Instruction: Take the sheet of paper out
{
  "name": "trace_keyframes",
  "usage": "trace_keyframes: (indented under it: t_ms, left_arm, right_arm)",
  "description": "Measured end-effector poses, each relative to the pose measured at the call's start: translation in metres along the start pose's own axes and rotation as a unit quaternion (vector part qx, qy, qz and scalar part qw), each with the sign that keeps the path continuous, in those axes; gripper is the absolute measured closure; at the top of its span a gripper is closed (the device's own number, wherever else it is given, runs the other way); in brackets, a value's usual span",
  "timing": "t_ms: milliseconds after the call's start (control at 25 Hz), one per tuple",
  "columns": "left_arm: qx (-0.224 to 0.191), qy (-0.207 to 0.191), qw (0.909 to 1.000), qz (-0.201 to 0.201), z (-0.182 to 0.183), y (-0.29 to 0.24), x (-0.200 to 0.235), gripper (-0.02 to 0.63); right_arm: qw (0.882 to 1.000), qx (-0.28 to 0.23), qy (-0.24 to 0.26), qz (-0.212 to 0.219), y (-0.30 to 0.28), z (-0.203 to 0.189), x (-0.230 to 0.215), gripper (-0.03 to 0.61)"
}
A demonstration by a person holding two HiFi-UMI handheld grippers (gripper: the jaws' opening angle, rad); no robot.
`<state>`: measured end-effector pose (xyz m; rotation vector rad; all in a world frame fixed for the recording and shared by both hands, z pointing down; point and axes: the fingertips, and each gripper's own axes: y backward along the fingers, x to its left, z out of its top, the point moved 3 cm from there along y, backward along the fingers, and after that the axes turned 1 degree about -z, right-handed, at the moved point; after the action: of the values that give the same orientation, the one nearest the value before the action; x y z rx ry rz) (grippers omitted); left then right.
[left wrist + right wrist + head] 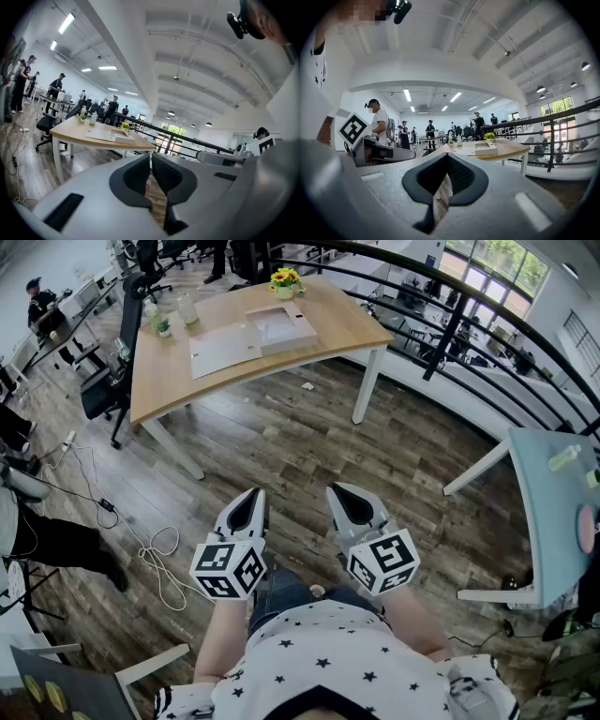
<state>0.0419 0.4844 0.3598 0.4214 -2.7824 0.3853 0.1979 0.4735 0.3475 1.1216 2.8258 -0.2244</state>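
Observation:
Far ahead stands a wooden table [337, 329] bearing a flat open grey box [279, 327] with a pale sheet lying in it. A flat grey board [220, 351] lies beside the box. My left gripper [252, 497] and right gripper [340, 493] hover side by side over the wood floor, close to my body and well short of the table. Both are shut with nothing between the jaws. The left gripper view looks past the left gripper [151, 158] to the box [123, 138]. Seen over the right gripper [447, 157], the box [486, 148] is small and distant.
A flower pot [285, 280] and bottles [186, 307] stand at the table's far side. Office chairs [105, 390] and floor cables [157, 563] lie to the left. A black railing [450, 329] curves along the right, with a pale blue table [548, 521] near it. People stand in the background.

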Motion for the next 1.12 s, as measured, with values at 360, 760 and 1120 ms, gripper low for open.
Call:
trace_keyframes:
  t_ms: [360, 760, 1120]
  left_arm:
    - [0.007, -0.004, 0.9999, -0.006, -0.008, 0.020, -0.018, 0.598]
    - [0.013, -0.003, 0.9999, -0.006, -0.021, 0.037, -0.031, 0.598]
    - [0.024, -0.004, 0.9997, -0.004, -0.029, 0.033, -0.026, 0.598]
  right_arm:
    - [1.000, 0.001, 0.008, 0.004, 0.027, 0.001, 0.016, 0.572]
    - [0.998, -0.020, -0.055, 0.019, 0.043, -0.006, 0.022, 0.572]
    - [0.998, -0.012, -0.054, 0.014, 0.033, -0.015, 0.017, 0.572]
